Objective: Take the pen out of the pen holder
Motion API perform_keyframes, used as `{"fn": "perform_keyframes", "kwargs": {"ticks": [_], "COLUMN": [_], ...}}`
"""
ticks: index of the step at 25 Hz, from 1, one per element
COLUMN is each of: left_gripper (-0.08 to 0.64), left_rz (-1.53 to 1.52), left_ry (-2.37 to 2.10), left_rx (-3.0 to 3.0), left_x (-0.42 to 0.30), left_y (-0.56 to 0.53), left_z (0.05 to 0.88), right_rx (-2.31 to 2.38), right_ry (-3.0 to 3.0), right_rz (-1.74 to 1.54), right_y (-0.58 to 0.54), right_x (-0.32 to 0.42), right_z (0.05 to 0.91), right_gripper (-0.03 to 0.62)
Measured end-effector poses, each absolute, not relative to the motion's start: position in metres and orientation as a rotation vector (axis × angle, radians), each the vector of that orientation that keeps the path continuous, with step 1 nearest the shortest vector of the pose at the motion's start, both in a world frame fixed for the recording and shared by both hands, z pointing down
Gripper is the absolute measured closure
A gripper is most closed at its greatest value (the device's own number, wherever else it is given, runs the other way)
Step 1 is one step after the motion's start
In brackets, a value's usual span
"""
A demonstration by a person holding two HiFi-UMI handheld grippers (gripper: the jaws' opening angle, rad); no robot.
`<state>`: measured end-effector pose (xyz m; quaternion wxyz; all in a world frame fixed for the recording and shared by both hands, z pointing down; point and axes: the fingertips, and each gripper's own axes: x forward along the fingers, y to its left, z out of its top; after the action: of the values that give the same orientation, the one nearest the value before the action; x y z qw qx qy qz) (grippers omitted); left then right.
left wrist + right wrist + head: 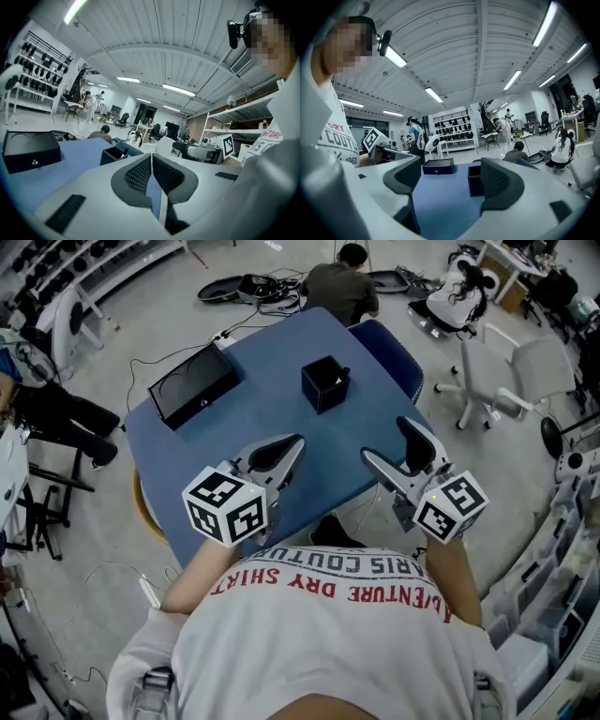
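Observation:
A black square pen holder (324, 384) stands toward the far side of the blue table (244, 432); a dark pen (345, 373) pokes up at its right corner. In the left gripper view the pen holder (114, 154) is ahead and left of the jaws, and the pen (125, 151) leans from its rim. My left gripper (289, 452) hovers over the near table edge, its jaws together with nothing between them (151, 159). To its right my right gripper (386, 441) stands open and empty. Its right jaw partly hides the pen holder (474, 180).
A flat black box (192, 385) lies at the table's far left corner, seen also as the box (437, 166) ahead. A person (342, 287) sits on the floor beyond the table. A blue chair (394, 354) and white chairs (525, 371) stand to the right.

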<state>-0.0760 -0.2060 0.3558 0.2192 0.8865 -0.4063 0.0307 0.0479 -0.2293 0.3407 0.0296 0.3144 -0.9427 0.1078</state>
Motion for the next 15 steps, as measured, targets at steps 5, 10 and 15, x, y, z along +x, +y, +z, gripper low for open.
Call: {"fn": "perform_keyframes", "kwargs": {"ticks": [5, 10, 15], "left_gripper": [0.528, 0.528, 0.528], "left_rz": [0.102, 0.118, 0.132], "left_ry": [-1.157, -1.187, -1.205], "left_rx": [2.411, 2.375, 2.346], "left_x": [-0.074, -0.078, -0.08], "left_y": [-0.237, -0.267, -0.288], "left_z": [0.368, 0.374, 0.379], "right_rx": [0.915, 0.861, 0.811], "right_ry": [-2.915, -2.896, -2.878], "right_rz": [0.368, 0.398, 0.456], "right_y": [-0.267, -0.3, -0.324], "right_x": [0.047, 0.038, 0.032], "right_z": [0.355, 0.368, 0.384], "right_gripper": [0.218, 0.218, 0.219]}}
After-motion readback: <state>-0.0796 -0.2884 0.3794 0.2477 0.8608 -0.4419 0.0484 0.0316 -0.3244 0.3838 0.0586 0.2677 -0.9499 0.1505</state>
